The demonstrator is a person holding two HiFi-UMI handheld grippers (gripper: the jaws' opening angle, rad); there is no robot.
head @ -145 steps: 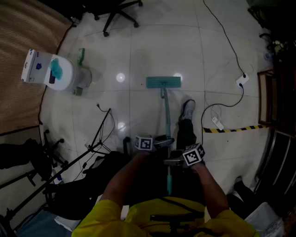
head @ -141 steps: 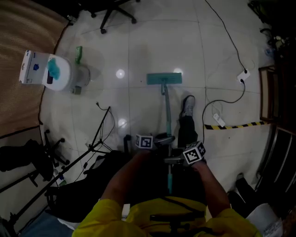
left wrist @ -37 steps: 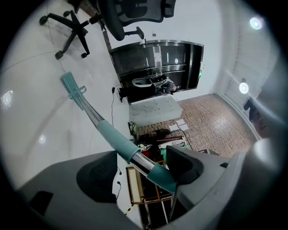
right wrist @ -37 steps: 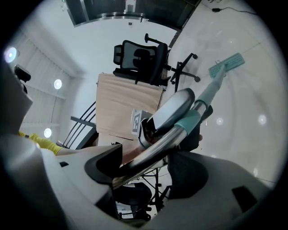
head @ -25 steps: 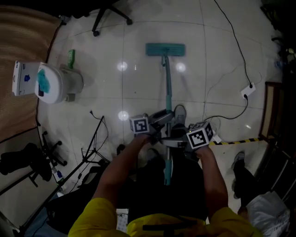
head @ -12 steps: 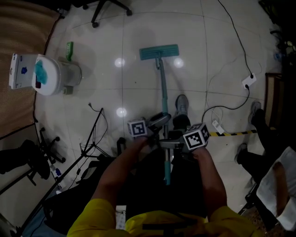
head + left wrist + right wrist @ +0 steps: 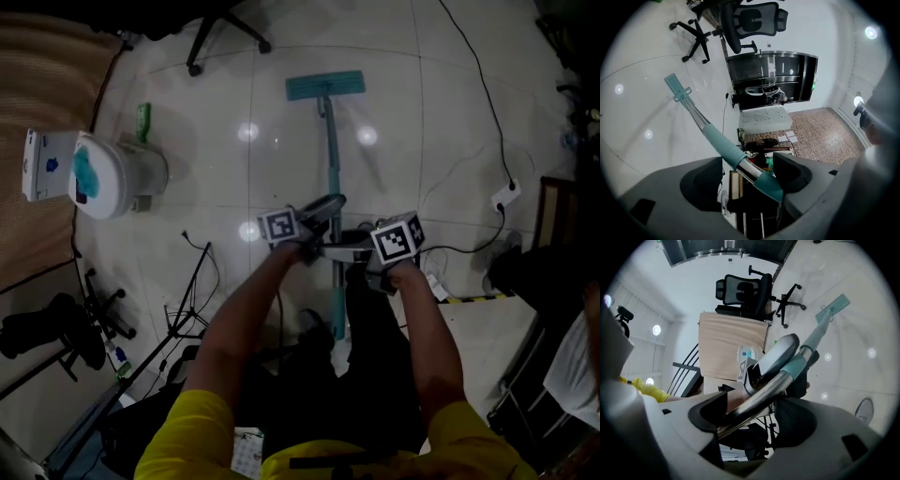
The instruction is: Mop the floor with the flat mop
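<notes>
Your right gripper [image 7: 342, 251] sits nearest you and your left gripper [image 7: 323, 212] is just beyond it. Both pairs of jaws are closed on the mop's handle [image 7: 332, 169], a silver tube with teal sleeves. The handle runs away from you to the teal head [image 7: 325, 86], a narrow rectangle lying flat and slightly skewed on the pale tiled floor [image 7: 441, 122]. Compared with half a second ago, your arms reach further and the head lies further out across the tiles. The left gripper view shows the handle lying against the pad at its right. Past the tiles it also shows a dark cabinet [image 7: 771, 77], which the head view misses. The right gripper view shows the left gripper's jaw lying along the handle. Only the head view shows the black stand [image 7: 187, 300] near your legs.
</notes>
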